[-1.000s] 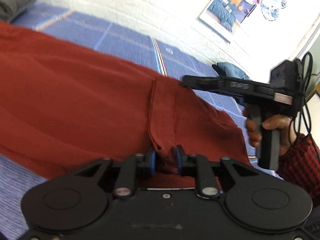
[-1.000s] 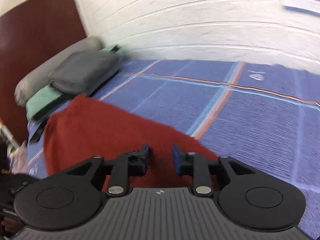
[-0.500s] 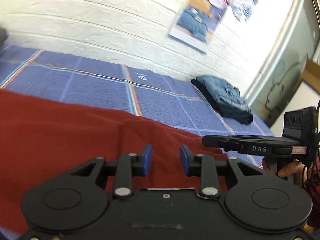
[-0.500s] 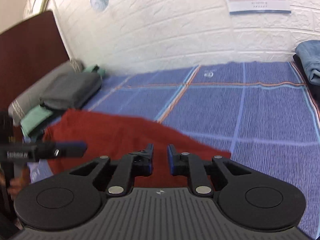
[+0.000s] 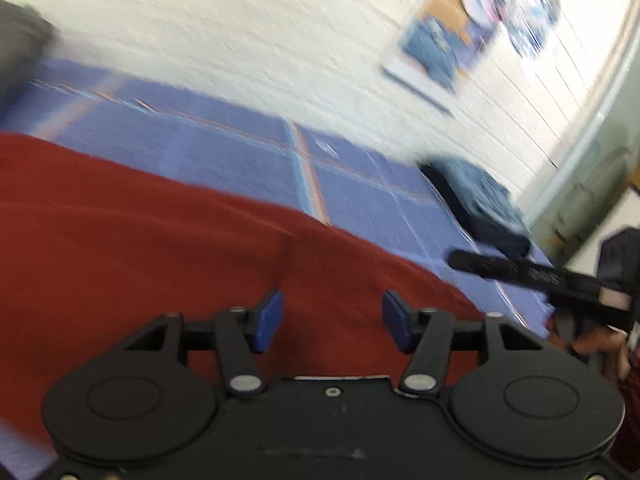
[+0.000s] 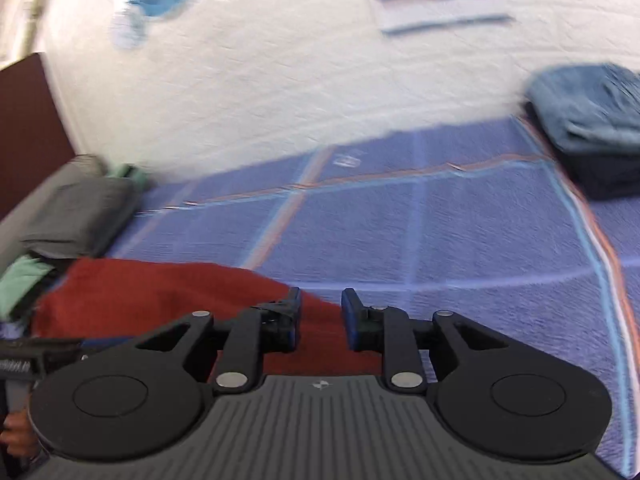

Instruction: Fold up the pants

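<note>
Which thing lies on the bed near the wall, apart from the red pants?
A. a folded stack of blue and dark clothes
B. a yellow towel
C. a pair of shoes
A: the folded stack of blue and dark clothes lies on the blue bedsheet, apart from the red pants.

Blue checked bedsheet (image 6: 460, 232), folded jeans (image 6: 596, 108), grey pillows (image 6: 76, 212), wall poster (image 5: 436, 52).

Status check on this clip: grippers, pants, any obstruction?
Left gripper opening, nothing pinched. Right gripper opening, also nothing pinched. Red pants flat on the blue bedsheet. Folded clothes pile well clear.
</note>
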Action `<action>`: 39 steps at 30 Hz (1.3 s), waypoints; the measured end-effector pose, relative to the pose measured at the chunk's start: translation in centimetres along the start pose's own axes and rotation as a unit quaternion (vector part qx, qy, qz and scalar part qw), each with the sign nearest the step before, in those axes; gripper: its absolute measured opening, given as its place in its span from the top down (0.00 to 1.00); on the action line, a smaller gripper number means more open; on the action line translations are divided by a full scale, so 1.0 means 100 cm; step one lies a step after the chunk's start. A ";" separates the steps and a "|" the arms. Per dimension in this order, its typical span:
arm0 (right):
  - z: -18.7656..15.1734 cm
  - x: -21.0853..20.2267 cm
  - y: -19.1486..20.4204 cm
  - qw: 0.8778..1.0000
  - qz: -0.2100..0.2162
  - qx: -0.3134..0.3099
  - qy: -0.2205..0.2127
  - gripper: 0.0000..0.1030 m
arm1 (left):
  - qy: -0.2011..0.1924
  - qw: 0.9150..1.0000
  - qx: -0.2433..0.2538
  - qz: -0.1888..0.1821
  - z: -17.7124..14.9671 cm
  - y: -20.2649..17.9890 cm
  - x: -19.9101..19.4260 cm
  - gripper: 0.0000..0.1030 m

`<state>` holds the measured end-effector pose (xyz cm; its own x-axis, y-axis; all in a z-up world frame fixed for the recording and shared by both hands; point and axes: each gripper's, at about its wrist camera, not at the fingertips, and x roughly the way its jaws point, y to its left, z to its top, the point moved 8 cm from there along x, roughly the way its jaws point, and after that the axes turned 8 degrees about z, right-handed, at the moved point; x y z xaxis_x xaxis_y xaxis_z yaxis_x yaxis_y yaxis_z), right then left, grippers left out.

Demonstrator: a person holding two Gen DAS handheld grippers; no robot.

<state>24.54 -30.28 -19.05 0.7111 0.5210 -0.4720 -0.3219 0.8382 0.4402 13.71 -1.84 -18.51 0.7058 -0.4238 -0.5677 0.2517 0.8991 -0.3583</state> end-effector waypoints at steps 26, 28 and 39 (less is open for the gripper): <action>-0.057 0.061 0.111 0.985 0.122 -0.003 0.122 0.53 | -0.110 0.951 -0.206 0.203 0.018 0.245 -0.060 0.28; -0.060 0.064 0.114 0.985 0.119 -0.006 0.125 0.51 | -0.115 0.952 -0.202 0.199 0.024 0.250 -0.054 0.28; -0.069 0.073 0.126 0.985 0.112 -0.033 0.128 0.49 | -0.128 0.955 -0.159 0.216 0.055 0.231 -0.044 0.80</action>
<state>21.37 -14.79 -22.18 0.4388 0.7109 -0.5497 -0.4985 0.7015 0.5093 20.05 21.44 -20.20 0.8473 0.0564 -0.5281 -0.2842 0.8882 -0.3611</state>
